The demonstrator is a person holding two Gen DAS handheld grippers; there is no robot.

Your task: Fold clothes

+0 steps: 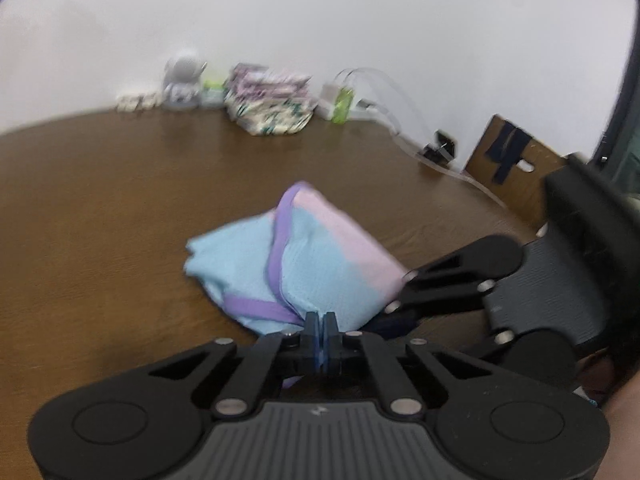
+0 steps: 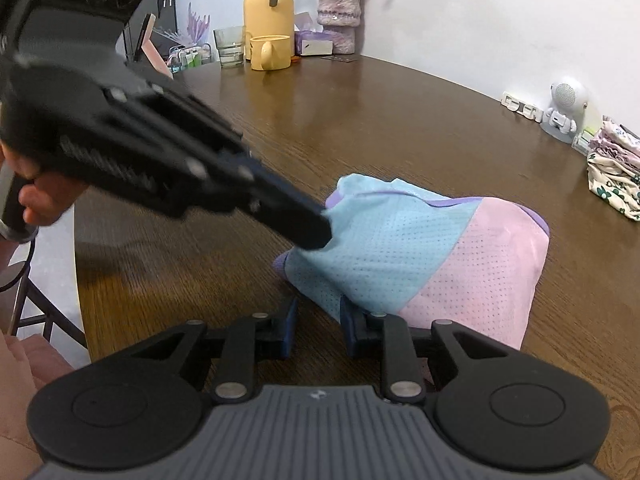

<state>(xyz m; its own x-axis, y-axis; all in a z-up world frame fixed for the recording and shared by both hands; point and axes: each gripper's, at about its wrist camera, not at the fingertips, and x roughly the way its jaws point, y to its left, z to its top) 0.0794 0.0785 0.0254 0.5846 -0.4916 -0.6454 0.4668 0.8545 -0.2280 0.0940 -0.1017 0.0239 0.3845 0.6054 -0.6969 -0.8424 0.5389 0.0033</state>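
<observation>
**Left clamped on the hem, right spread wide at the near edge**

Down on the brown wooden tabletop (image 2: 400, 128), a pastel mesh garment (image 2: 416, 256), blue and pink panels with purple trim, lying bunched and partly doubled over, close to the near edge. Left hand-held gripper (image 1: 321, 326) pinched tight, blue pads pressed together on the purple-trimmed hem of the garment (image 1: 304, 256) right at its near corner. Seen from the right wrist view, same left hand-held gripper (image 2: 316, 232) coming in from the upper left, blurred, tip buried in the blue fabric, fingers of a hand (image 2: 38, 200) wrapped round its handle. Right hand-held gripper (image 2: 319, 326) spread apart, blue pads standing well clear of each other, one pad touching the blue edge of the garment, nothing clamped between them. In the left wrist view, right hand-held gripper (image 1: 394, 312) reaching in from the right, tips at the pink corner of the cloth.

Further back along the wall: yellow jug (image 2: 269, 8) with a yellow mug (image 2: 272, 53) just beside it, a clear glass (image 2: 230, 46) to their left, a fuzzy pink vase (image 2: 339, 16) to their right. Over on the far right, a small white robot figure (image 2: 564, 110) and a stack of folded floral clothes (image 2: 616, 172), well apart from the garment. White cables (image 1: 380, 92) trailing along the wall in the left wrist view.
</observation>
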